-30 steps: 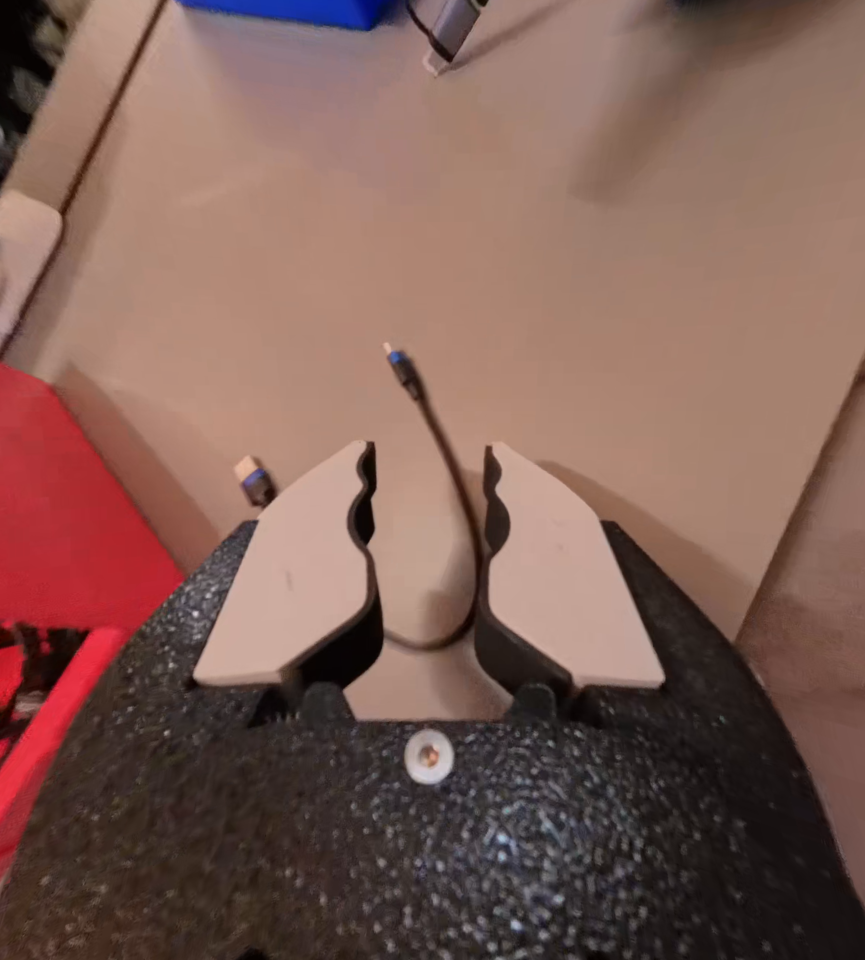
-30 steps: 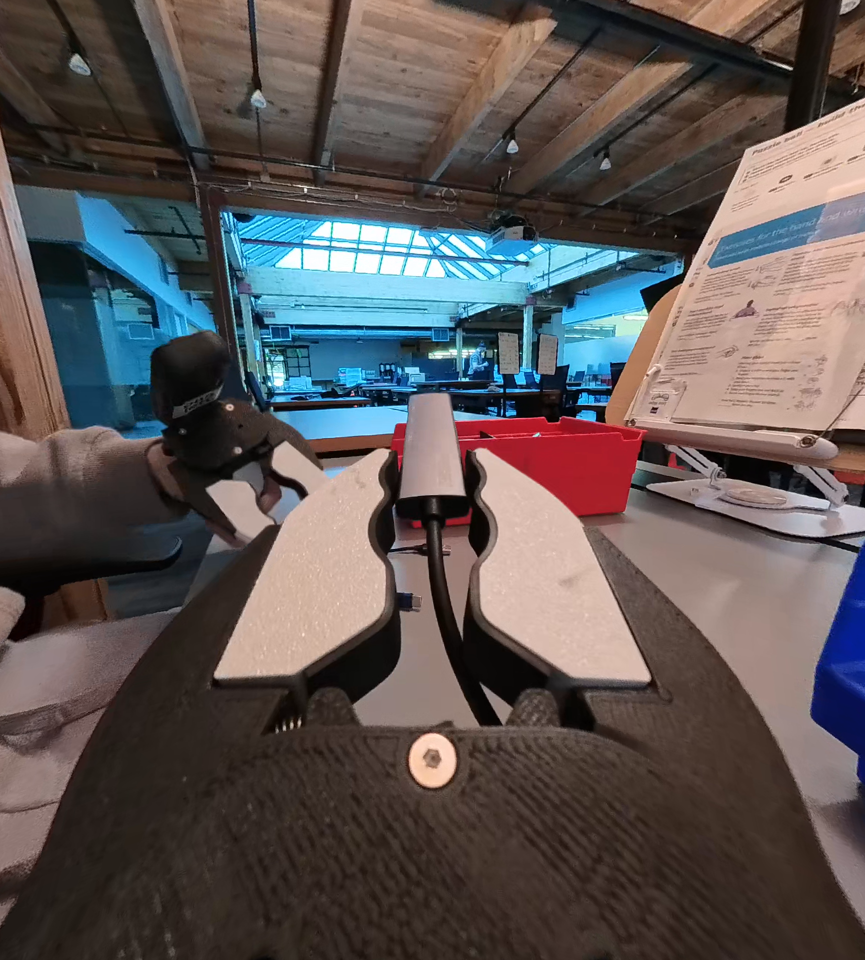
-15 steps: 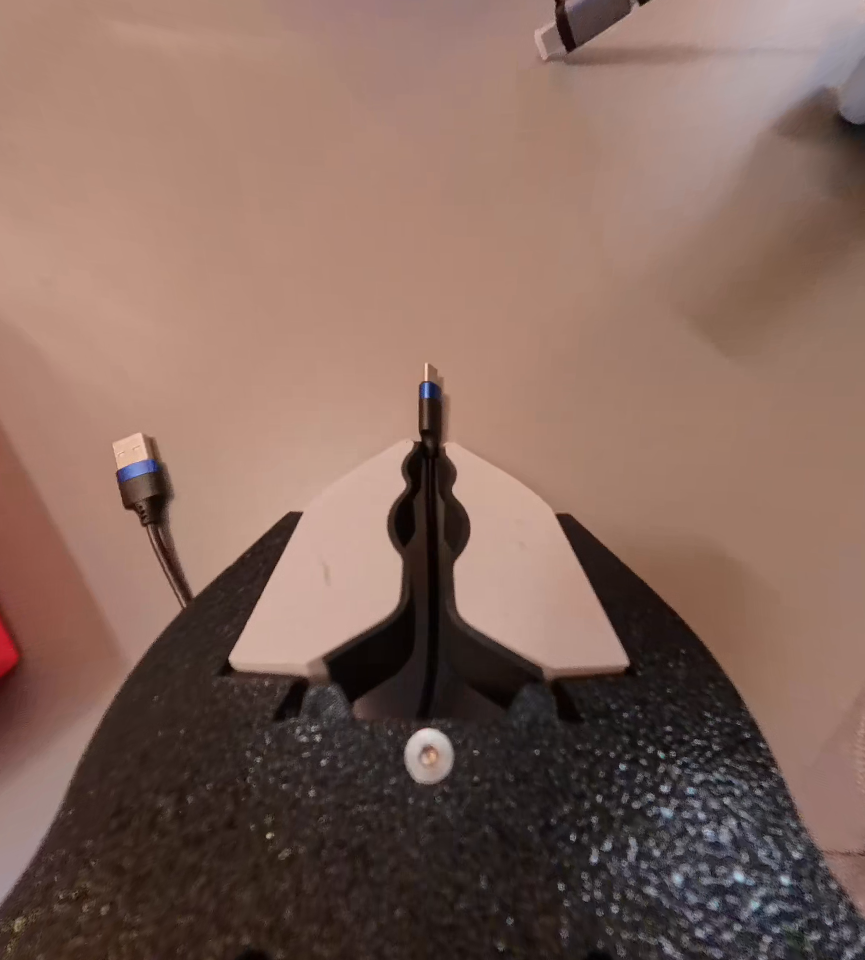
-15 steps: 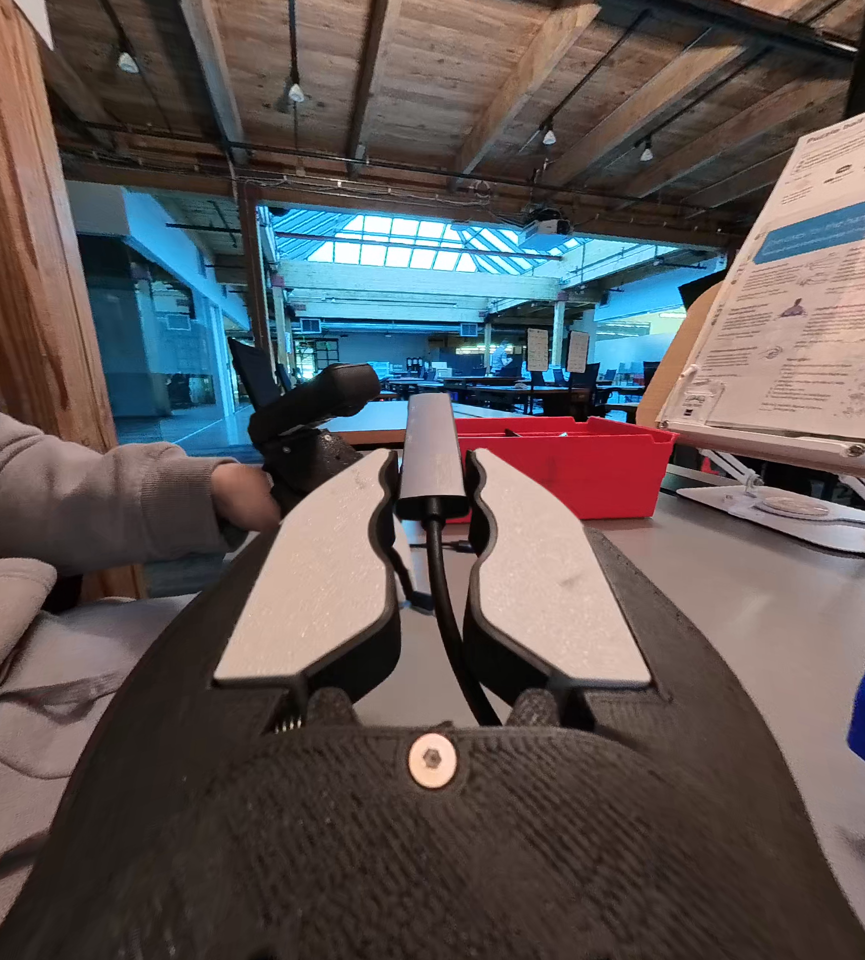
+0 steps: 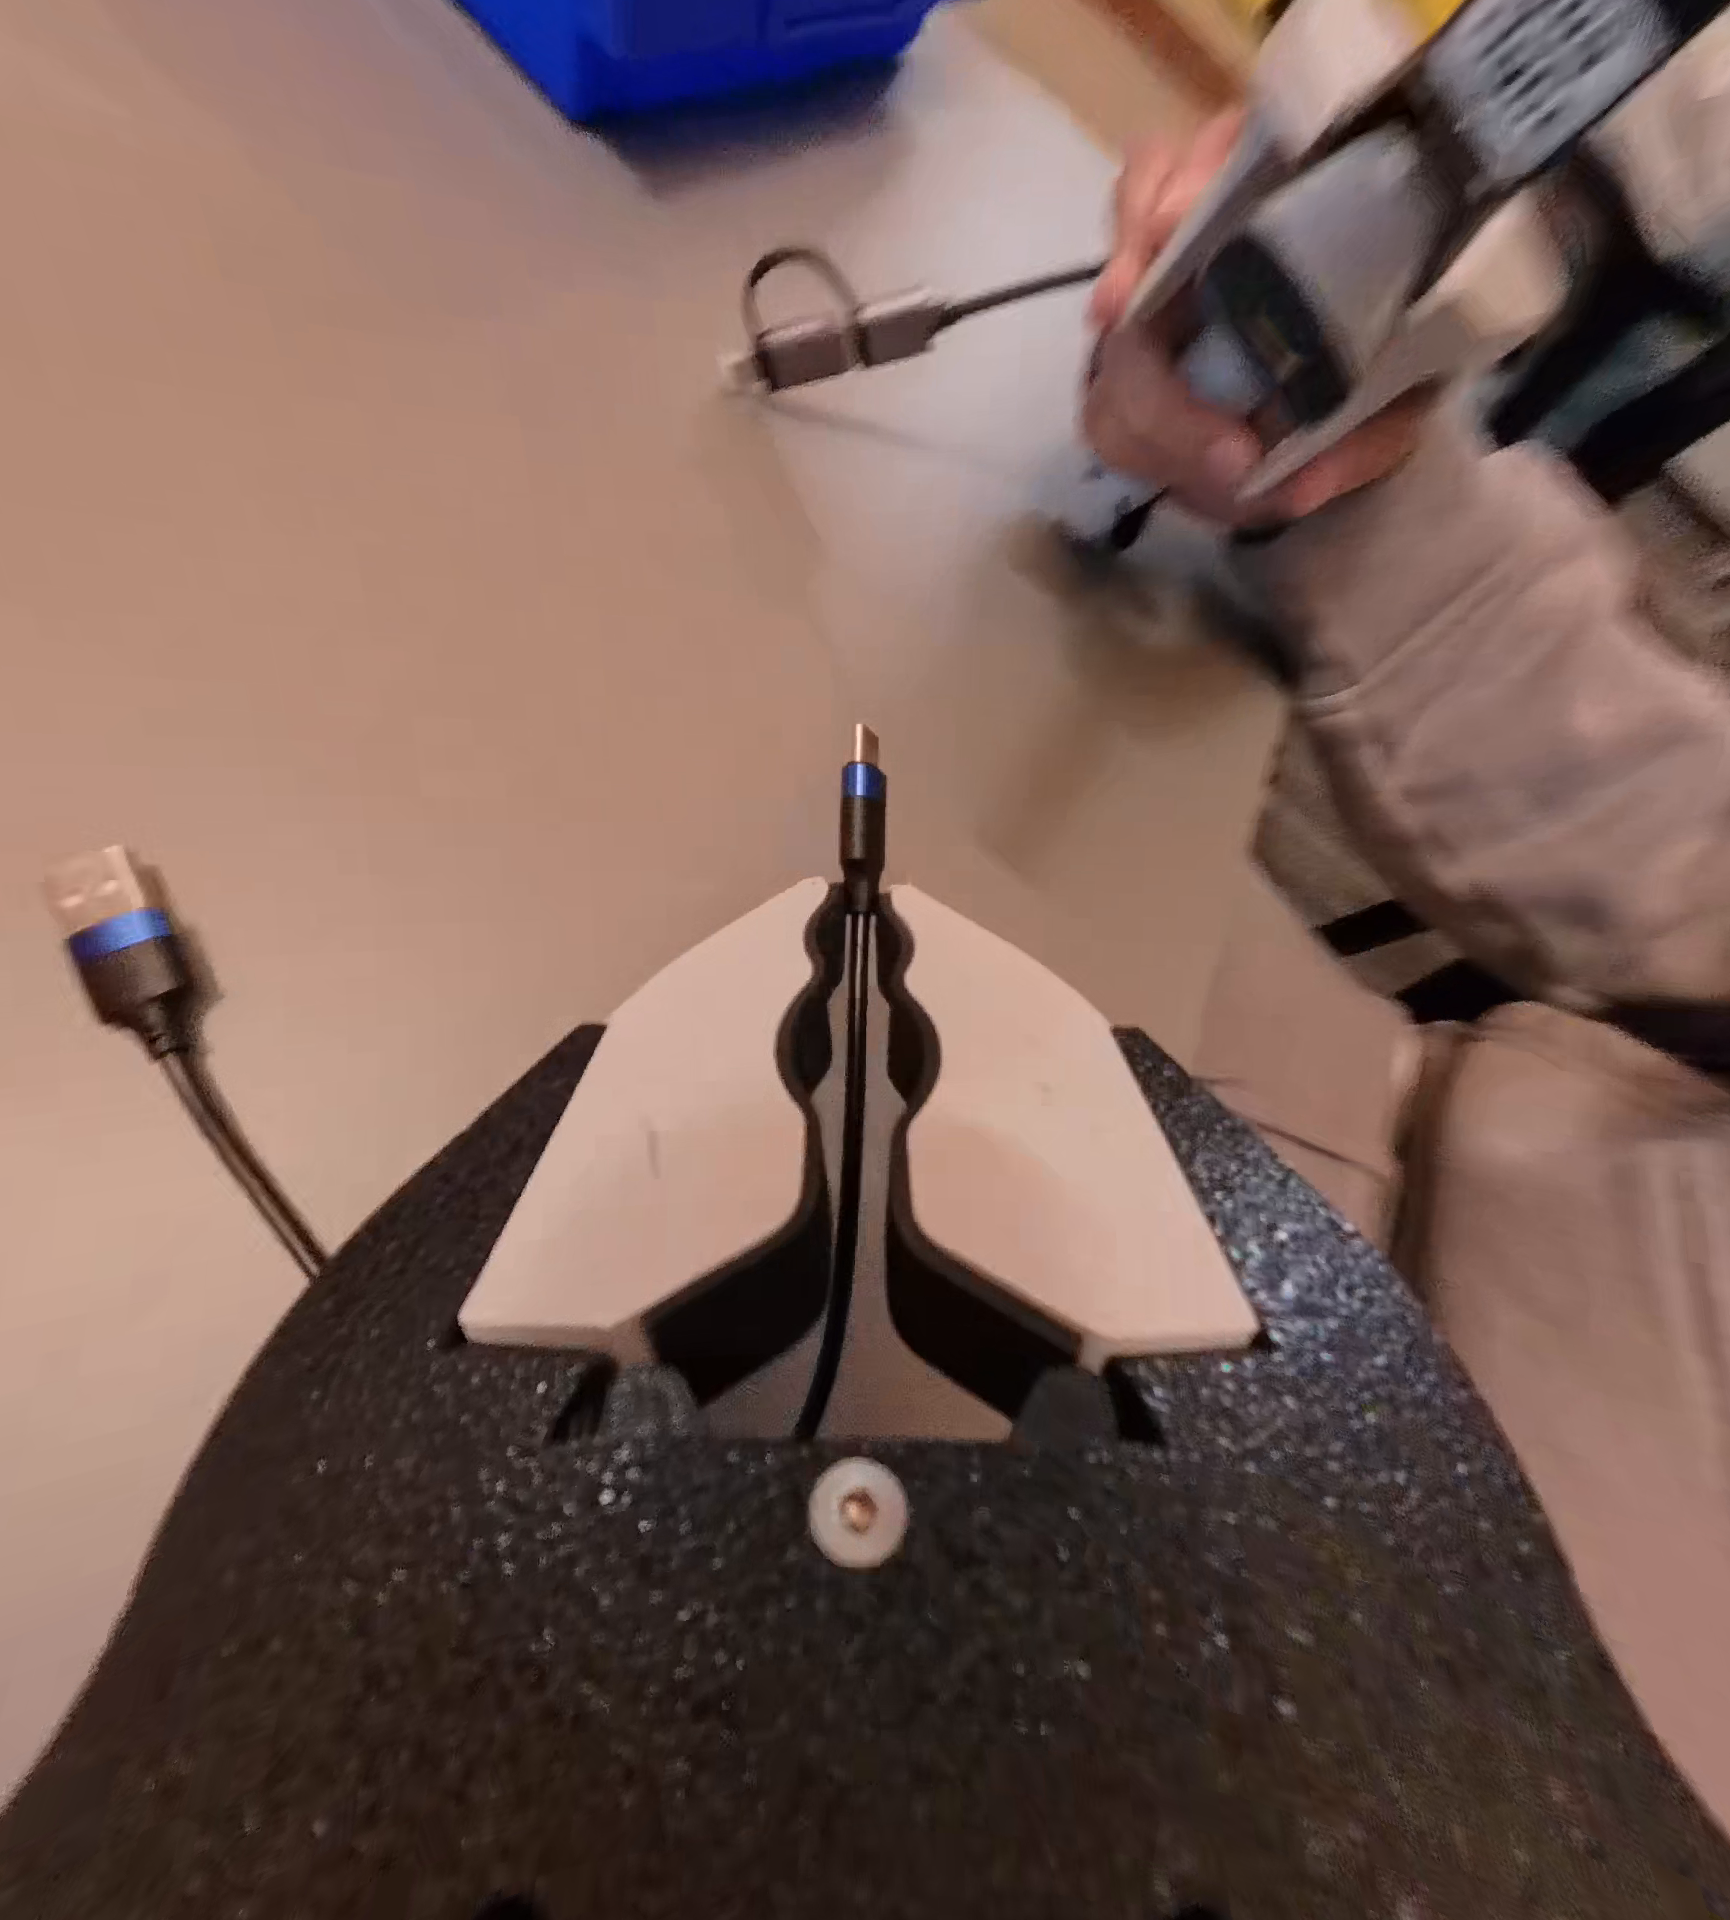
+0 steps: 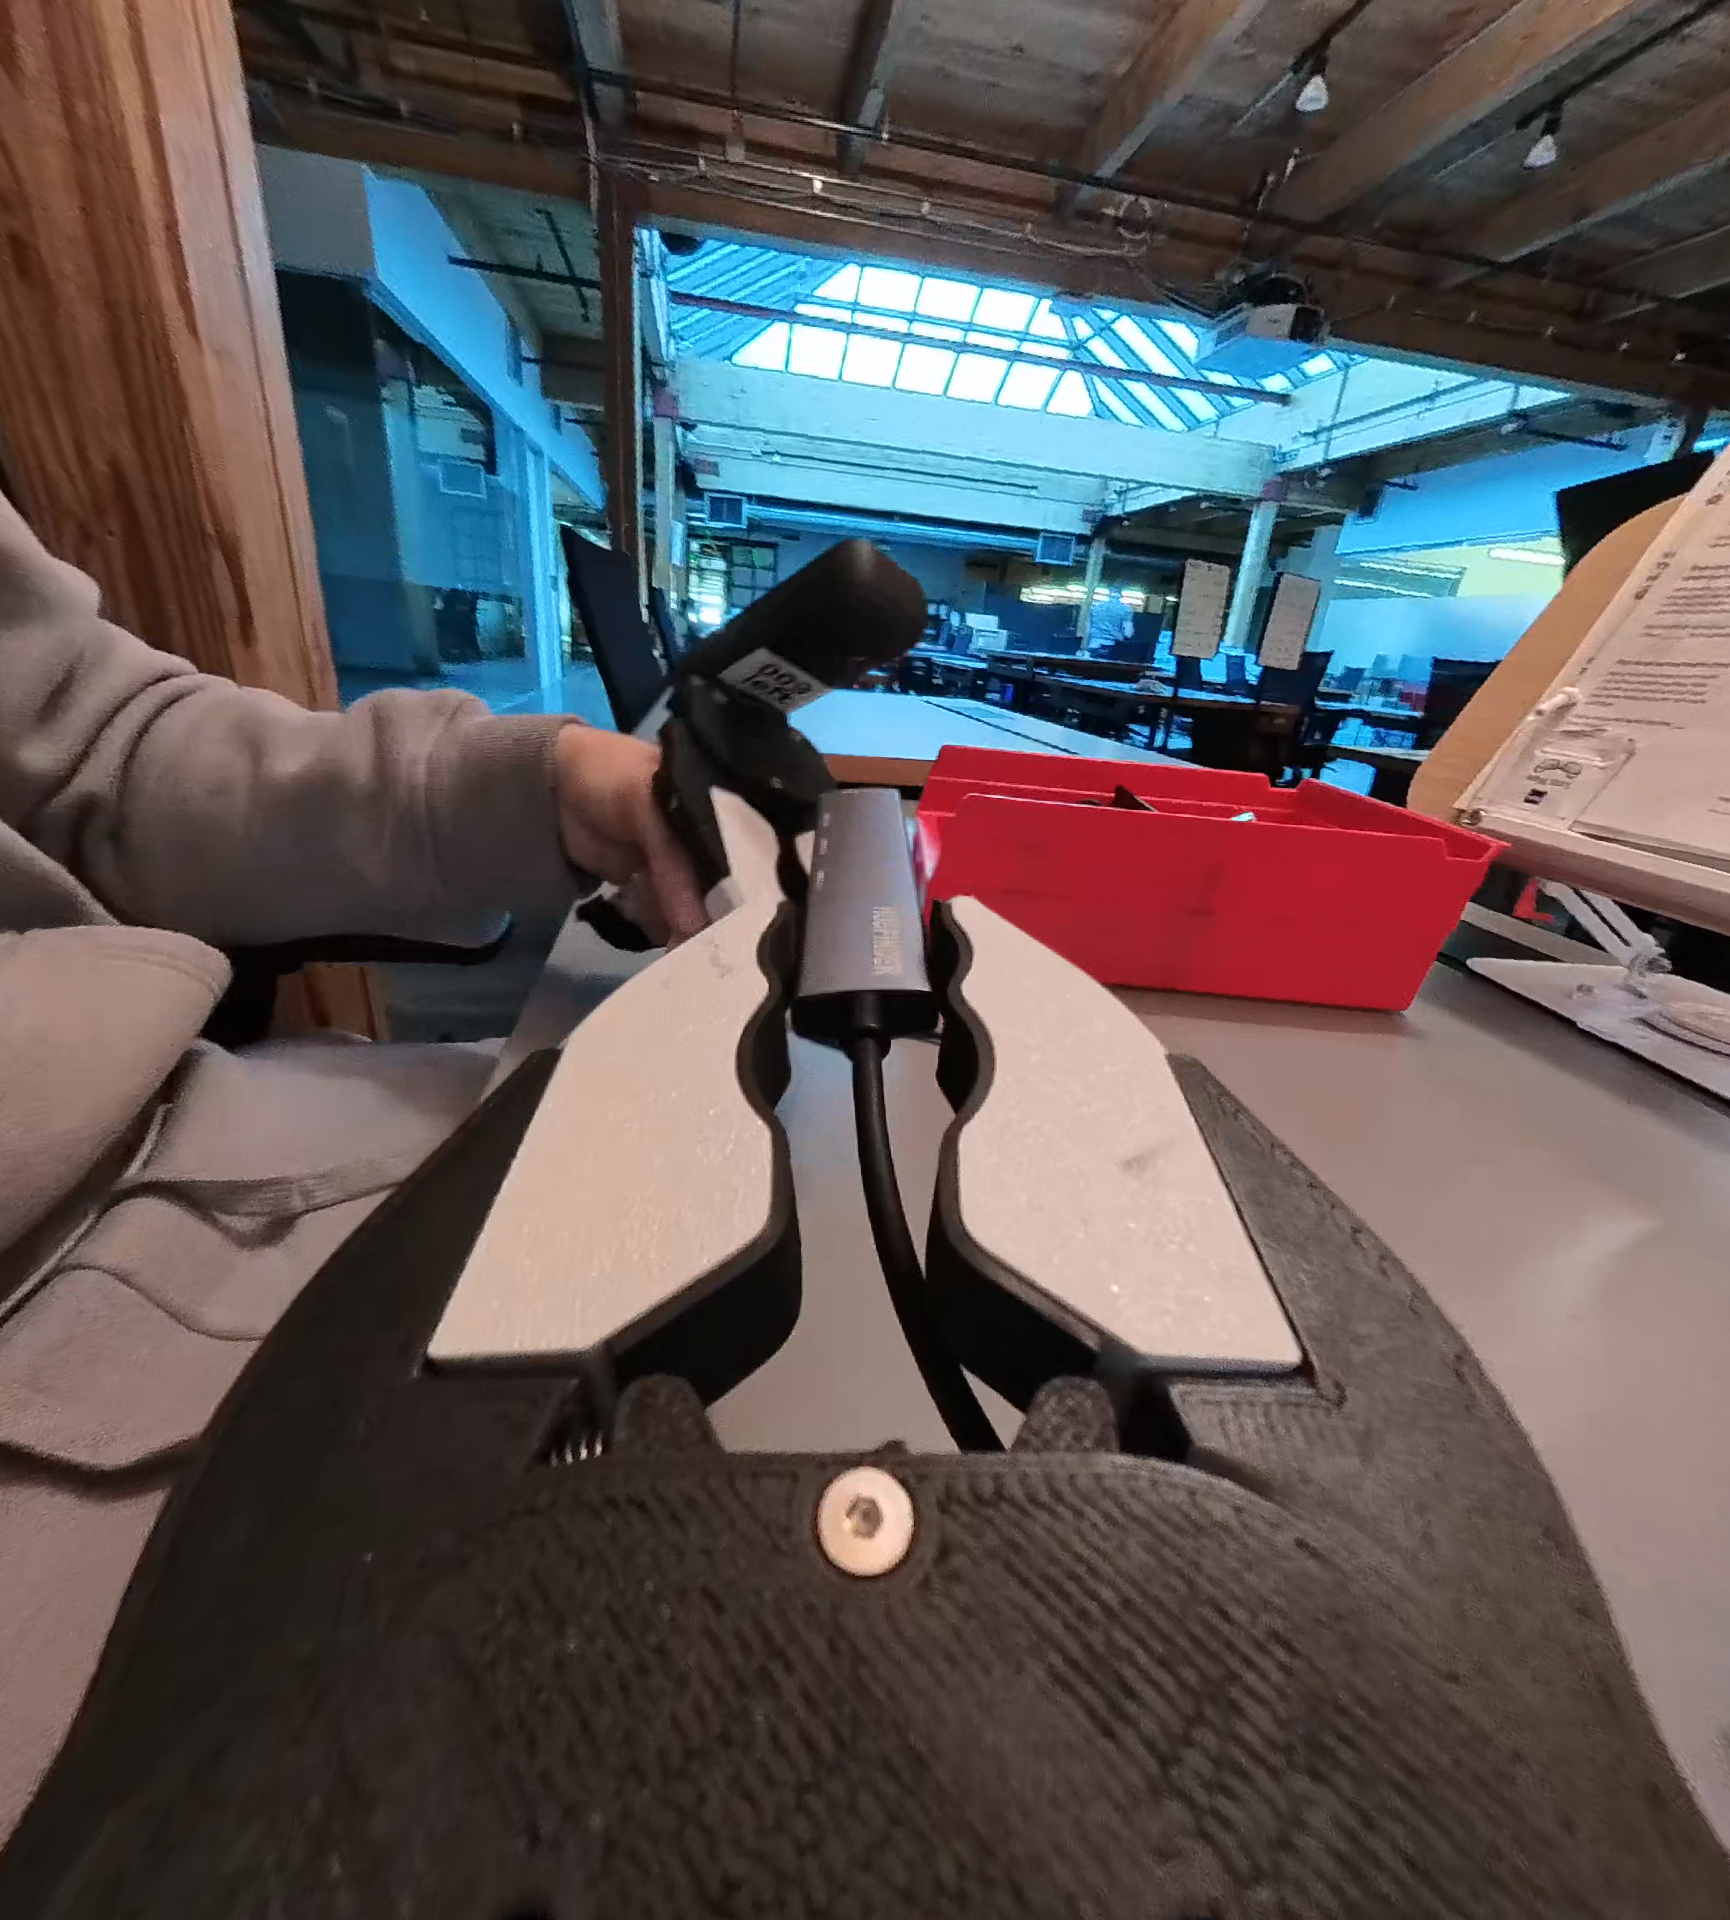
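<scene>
Above the beige surface (image 5: 341, 499), the left hand-held gripper (image 5: 858, 894) is pressed together on a thin black cable (image 5: 845, 1164), pinching it just behind its small blue-ringed plug (image 5: 862, 805), which sticks out past the fingertips, pointing forward. Cable's other end, a USB-A plug (image 5: 113, 930) with a blue ring, is off to the left; can't tell if it touches the surface. Farther ahead, blurred, a grey adapter hub (image 5: 840, 338) with looped cord, a person's hand (image 5: 1183, 416) and beige sleeve (image 5: 1526, 748) at right, blue bin (image 5: 726, 42) at top. In the right wrist view, the right hand-held gripper (image 6: 859, 914) pinches the grey adapter hub (image 6: 861, 914) at its cord end, black cord (image 6: 902, 1226) running back between the fingers. Beyond it the other hand-held gripper (image 6: 736, 748), a red bin (image 6: 1193, 883) on the grey surface (image 6: 1463, 1195), a document stand (image 6: 1671, 727) at right.
</scene>
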A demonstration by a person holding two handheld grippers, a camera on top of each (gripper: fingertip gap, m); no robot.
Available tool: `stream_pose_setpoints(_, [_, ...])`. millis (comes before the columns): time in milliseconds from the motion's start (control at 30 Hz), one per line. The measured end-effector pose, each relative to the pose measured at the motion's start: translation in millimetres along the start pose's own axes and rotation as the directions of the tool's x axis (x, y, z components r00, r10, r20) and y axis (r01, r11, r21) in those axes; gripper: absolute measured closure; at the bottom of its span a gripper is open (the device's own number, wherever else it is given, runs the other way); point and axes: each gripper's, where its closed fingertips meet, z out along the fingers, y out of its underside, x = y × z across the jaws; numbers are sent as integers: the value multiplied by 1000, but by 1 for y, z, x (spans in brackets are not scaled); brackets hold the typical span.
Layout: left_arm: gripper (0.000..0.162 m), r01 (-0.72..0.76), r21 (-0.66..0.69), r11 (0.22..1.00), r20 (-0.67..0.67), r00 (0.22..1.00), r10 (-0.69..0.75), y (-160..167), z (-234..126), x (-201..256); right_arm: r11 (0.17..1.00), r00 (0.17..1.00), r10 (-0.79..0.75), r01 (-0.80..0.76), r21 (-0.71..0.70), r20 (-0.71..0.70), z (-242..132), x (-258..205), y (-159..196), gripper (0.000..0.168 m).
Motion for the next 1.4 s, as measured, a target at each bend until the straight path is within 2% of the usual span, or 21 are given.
stream_pose_setpoints(33, [157,35,20,999,-72,997,-34,-5,-5,9,1000,1000,7,-7,4,17,0,-2,-1,144])
stream_pose_setpoints(100, [157,111,9,994,-251,962,-105,-12,-15,30,1000,998,14,-15,9,59,-2,-8,-2,144])
stream_pose_setpoints(167, [157,136,-59,989,-411,900,-149,-14,-26,49,999,992,31,-33,19,119,-4,-17,-4,144])
stream_pose_setpoints(267, [157,82,-204,975,-520,835,-179,-8,-42,62,999,984,27,-33,30,178,-7,-27,-5,143])
stream_pose_setpoints(400, [157,34,-306,951,-588,780,-216,-17,-60,74,999,974,18,-26,31,224,-5,-37,-6,143])
stream_pose_setpoints(533, [157,-21,-388,921,-584,779,-228,-22,-65,79,999,970,21,-30,30,244,-3,-40,-6,144])
stream_pose_setpoints(767, [157,-6,-405,914,-579,776,-251,-34,-59,78,998,967,43,-55,39,252,-3,-39,-6,144])
stream_pose_setpoints(1033, [157,-10,-435,900,-570,777,-267,-33,-55,78,997,970,56,-66,34,238,-3,-36,-6,144])
stream_pose_setpoints(1400, [157,-20,-505,863,-488,831,-267,-25,-56,70,996,976,40,-22,-87,213,3,-35,9,144])
